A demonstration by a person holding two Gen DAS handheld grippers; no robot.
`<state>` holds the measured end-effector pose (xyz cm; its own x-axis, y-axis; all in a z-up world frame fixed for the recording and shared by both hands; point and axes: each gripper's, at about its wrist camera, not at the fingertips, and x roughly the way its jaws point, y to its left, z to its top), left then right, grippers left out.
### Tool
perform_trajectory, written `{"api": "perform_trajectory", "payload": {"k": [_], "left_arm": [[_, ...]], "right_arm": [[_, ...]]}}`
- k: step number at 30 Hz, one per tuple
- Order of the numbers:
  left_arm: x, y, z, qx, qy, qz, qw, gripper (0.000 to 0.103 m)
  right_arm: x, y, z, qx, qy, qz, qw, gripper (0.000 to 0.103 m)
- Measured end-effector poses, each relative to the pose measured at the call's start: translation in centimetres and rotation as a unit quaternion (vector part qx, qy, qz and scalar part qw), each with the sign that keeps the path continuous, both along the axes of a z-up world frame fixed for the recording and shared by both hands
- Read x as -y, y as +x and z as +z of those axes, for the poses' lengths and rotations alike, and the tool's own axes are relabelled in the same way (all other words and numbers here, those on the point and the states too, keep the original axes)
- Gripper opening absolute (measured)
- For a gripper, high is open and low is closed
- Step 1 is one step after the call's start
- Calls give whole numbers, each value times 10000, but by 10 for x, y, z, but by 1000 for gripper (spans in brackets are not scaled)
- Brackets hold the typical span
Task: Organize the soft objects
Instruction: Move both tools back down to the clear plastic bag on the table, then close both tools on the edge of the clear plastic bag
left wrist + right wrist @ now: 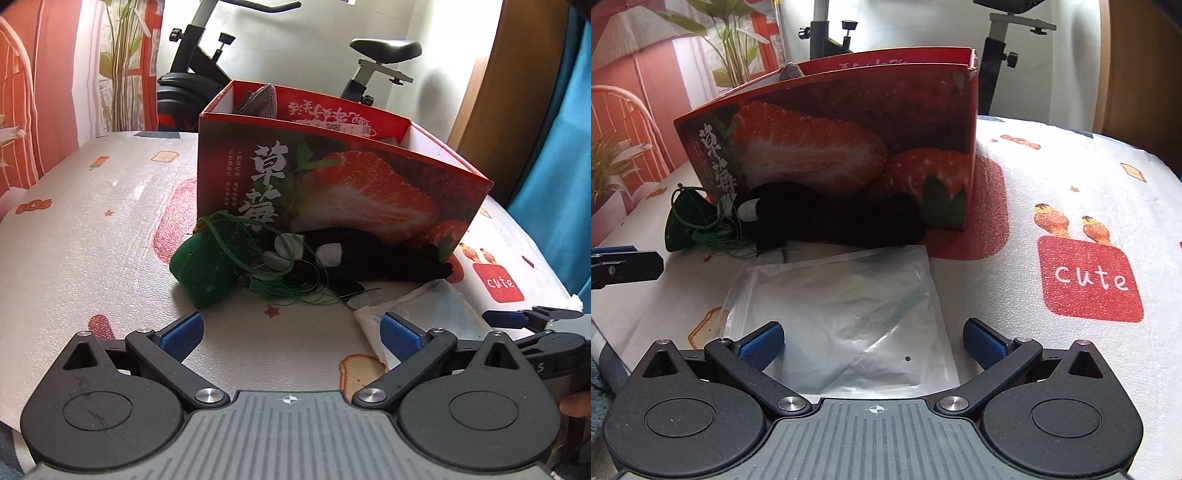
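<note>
A red strawberry-printed box (343,177) was seen standing open-topped on a foam mat (92,229) patterned with toast and a "cute" label, its printed wall turned toward both cameras. Something grey and mesh-like (260,99) showed above the far rim, which suggested the box was being used as the collecting bin for the soft things.

Three items remained outside it, gathered against the foot of that wall — a green pouch (201,271) trailing cords and a tassel, a black knitted piece (373,254) with a white patch lying just beside it and touching the box, and a flat translucent plastic bag (842,314) spread on the mat nearer the cameras. They were judged to have been left there within easy reach for loading.

The left gripper (291,330) was held low and level over the mat, aimed at the green pouch, its blue-padded tongs spread wide with nothing between them. The right gripper (873,341) was held just beside it at similar height, directly over the near edge of the plastic bag — its tongs likewise apart and empty, the bag lying beneath them, not yet pinched. A fingertip (574,404) was visible at the right edge of the left view.
</note>
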<state>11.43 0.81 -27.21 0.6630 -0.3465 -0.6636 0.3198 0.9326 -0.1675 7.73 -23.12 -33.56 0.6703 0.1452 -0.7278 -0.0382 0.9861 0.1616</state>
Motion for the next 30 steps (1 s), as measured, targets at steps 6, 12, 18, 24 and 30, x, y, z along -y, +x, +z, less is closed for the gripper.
{"api": "perform_trajectory", "payload": {"k": [6,12,18,24,30], "left_arm": [[-1,0,-1,-52,-58,-1,10000,99],[0,1,-4,-150,-84,-52,9998,94],[4,7,-12,-413,-48,-203,9989,77],[9,17,-24,-721,-32,-310,9969,60],[20,19,-26,-618,44,-418,9972,58]], "right_arm": [[-17,2,2,-111,-58,104,9999,103],[-26,4,5,-171,310,213,9991,102],[-36,4,8,-138,607,581,9964,86],[-29,5,9,-34,722,483,9962,78],[-17,12,3,130,869,332,9956,72]]}}
